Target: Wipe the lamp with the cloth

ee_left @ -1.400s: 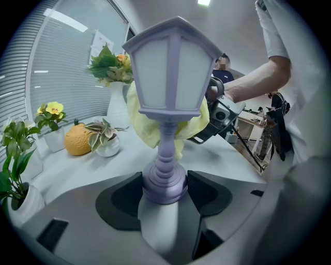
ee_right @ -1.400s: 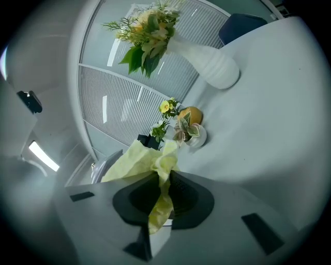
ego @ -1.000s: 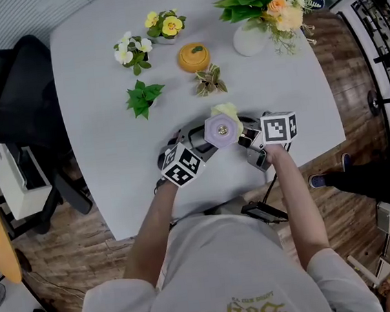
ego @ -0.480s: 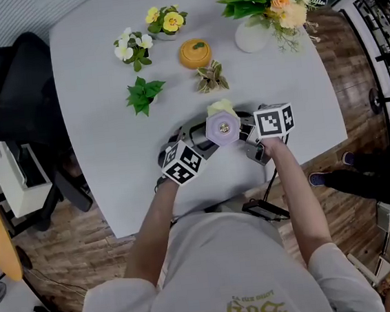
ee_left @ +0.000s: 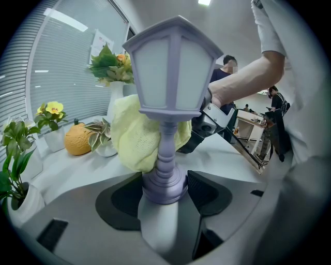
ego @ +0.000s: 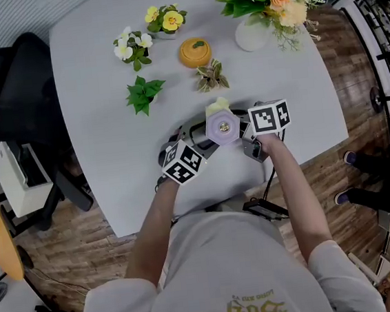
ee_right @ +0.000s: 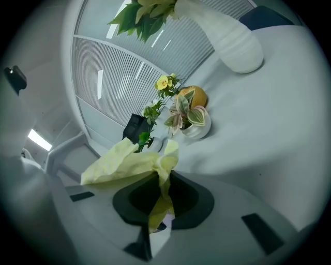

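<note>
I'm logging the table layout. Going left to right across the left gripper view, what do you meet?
green leafy plant → yellow-flowered pot plant → orange pumpkin → variegated pot plant → lamp → person's forearm

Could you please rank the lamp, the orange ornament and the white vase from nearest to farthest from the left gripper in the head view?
1. lamp, base gripped by the left gripper.
2. orange ornament, mid-table.
3. white vase, far right corner.
</note>
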Tool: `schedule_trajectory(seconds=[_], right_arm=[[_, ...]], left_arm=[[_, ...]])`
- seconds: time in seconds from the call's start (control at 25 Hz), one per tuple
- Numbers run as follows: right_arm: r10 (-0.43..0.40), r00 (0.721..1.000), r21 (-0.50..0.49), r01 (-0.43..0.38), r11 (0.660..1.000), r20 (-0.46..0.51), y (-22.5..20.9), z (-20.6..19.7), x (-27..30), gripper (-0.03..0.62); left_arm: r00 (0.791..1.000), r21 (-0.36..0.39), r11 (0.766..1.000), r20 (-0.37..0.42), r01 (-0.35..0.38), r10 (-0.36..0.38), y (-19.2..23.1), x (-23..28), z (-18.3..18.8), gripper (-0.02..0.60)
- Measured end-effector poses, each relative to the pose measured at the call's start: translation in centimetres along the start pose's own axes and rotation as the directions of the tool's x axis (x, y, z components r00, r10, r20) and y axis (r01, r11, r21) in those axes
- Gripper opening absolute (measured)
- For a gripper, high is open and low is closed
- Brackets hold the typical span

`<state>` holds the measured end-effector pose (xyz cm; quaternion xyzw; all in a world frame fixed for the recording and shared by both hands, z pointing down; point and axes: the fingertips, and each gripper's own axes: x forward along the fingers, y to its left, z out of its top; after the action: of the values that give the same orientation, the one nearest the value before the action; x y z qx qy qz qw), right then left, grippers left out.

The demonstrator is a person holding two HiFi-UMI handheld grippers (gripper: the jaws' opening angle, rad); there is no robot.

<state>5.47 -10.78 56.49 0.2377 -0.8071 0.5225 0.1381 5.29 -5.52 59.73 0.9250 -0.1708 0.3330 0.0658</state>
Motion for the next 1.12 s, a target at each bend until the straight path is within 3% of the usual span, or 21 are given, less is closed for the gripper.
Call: schedule_trajectory(seconds=[0.48, 1.12], right_arm=[[-0.134, 0.99, -0.077, 0.13, 0.988, -0.047, -1.7, -0.5, -0.1, 0.054], [-0.205, 0.978, -0.061, 0.203, 0.977, -0.033, -2.8, -1.5, -1.9, 0.054]], left_arm=[[1.0, -0.003, 1.0, -0.002, -0.003, 0.003, -0.1, 0.0, 0.0, 0.272], [1.0, -0.005, 1.0, -0.002, -0.005, 0.005, -0.1, 0.0, 0.0, 0.273]])
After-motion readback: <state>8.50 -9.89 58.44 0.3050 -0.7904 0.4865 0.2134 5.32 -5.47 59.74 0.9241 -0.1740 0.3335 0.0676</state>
